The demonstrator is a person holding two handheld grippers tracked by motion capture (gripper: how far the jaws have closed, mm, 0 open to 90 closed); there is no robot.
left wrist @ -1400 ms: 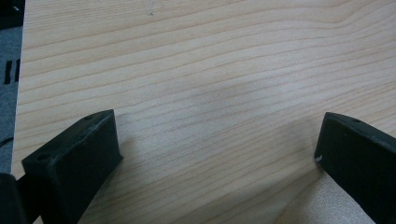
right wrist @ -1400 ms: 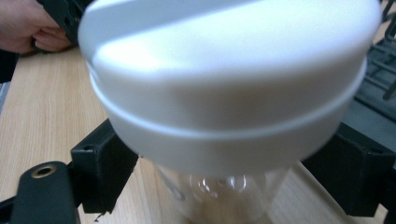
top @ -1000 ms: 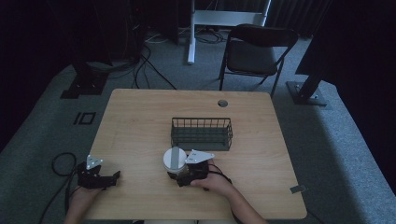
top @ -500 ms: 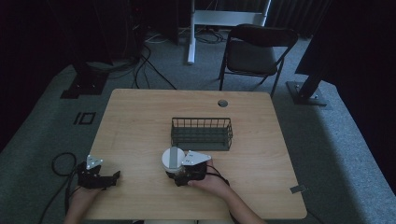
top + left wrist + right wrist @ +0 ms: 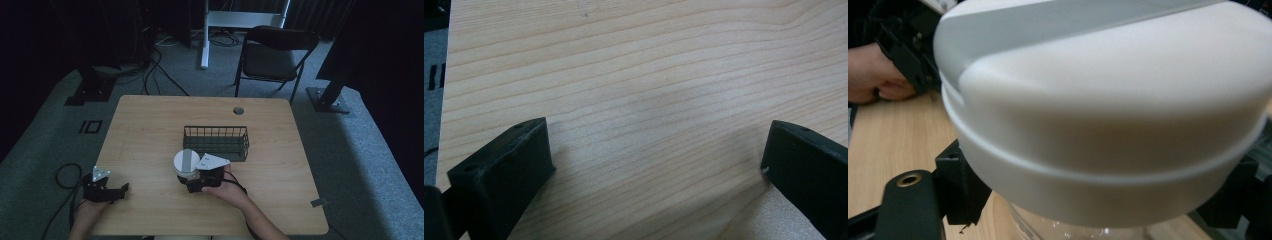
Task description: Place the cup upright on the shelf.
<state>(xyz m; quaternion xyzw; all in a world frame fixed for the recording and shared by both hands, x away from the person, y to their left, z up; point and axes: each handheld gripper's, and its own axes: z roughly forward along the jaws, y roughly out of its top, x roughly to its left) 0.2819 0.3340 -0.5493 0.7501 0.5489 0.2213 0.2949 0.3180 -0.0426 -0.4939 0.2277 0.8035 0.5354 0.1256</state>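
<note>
Right gripper (image 5: 192, 181) clamps the white round-lidded clear jar (image 5: 186, 162) upright, just in front of the dark wire basket (image 5: 216, 142), basket straight ahead of it. Left gripper (image 5: 120, 189) spread wide, idle at the wooden table (image 5: 150, 125) edge, well left of the basket

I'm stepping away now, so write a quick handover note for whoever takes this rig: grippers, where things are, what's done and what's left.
Right gripper: jaws set either side of the white-lidded jar, under the lid; a firm clamp cannot be confirmed.
Left gripper: open and empty, low over the table near its front left edge.
Jar: upright at table centre front, just in front of the wire basket and outside it.
Done: jar reached.
Left: probably lift the jar and set it in the basket, which looks empty.
</note>
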